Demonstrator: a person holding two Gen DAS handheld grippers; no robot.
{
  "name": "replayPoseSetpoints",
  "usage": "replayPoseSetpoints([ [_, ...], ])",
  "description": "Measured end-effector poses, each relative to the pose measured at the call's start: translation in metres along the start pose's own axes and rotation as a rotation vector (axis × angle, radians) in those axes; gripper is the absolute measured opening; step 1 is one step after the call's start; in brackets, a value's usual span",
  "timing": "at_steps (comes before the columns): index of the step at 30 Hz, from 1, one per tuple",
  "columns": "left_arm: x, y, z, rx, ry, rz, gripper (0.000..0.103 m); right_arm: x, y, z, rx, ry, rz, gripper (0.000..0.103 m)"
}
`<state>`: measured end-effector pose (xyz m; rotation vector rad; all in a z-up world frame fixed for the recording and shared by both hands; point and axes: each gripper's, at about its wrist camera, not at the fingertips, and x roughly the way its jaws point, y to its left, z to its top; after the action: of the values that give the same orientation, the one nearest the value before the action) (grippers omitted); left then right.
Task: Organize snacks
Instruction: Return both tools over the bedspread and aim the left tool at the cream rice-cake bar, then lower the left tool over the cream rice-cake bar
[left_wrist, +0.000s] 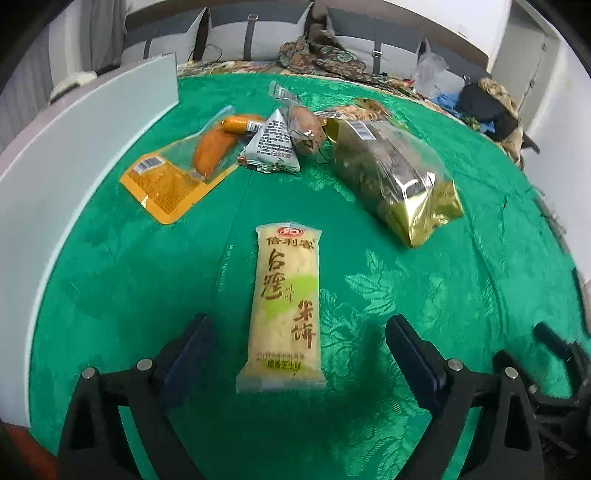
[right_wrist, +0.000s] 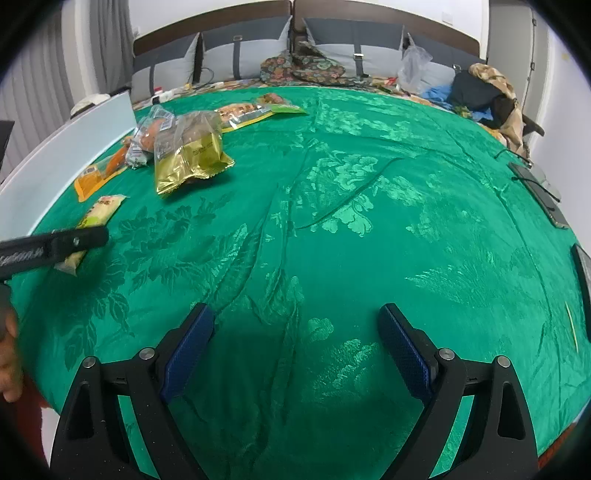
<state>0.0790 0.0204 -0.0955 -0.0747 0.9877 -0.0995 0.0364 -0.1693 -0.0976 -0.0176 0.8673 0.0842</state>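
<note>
A pale yellow rice-cracker pack (left_wrist: 284, 310) lies lengthwise on the green cloth (left_wrist: 424, 288), its near end between the fingers of my open left gripper (left_wrist: 295, 330). Beyond it lie an orange sausage pack (left_wrist: 184, 166), a grey triangular pack (left_wrist: 273, 146), a clear-wrapped brown snack (left_wrist: 304, 129) and a gold-and-clear bag (left_wrist: 391, 173). My right gripper (right_wrist: 295, 321) is open and empty over bare cloth. In the right wrist view the rice-cracker pack (right_wrist: 98, 214) lies at far left, partly under the left gripper's finger (right_wrist: 74, 240), with the gold bag (right_wrist: 188, 155) behind.
A white board (left_wrist: 85, 147) stands along the cloth's left edge. Grey cushions (right_wrist: 240, 51), patterned fabric (left_wrist: 325, 55), a plastic bag (right_wrist: 413, 62) and dark clothes (right_wrist: 480, 96) lie at the back. Two more flat snack packs (right_wrist: 255, 110) lie far left. Dark flat devices (right_wrist: 535, 188) sit at the right edge.
</note>
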Motion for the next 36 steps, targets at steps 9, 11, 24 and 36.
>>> replayPoseSetpoints([
  [9, 0.001, -0.007, -0.017, 0.062, -0.023, 0.066, 0.103, -0.005, -0.002, -0.006, -0.006, 0.004, 0.005, 0.093],
  [11, 0.000, -0.006, -0.019, 0.062, -0.022, 0.067, 0.103, -0.005, -0.002, -0.006, -0.006, 0.004, 0.004, 0.093],
  [24, 0.000, -0.006, -0.018, 0.072, -0.010, 0.065, 0.103, -0.003, -0.001, -0.006, -0.008, -0.013, -0.002, 0.096],
  [36, 0.001, -0.007, -0.013, 0.086, 0.014, 0.059, 0.103, -0.004, 0.000, -0.007, -0.008, -0.022, -0.002, 0.096],
])
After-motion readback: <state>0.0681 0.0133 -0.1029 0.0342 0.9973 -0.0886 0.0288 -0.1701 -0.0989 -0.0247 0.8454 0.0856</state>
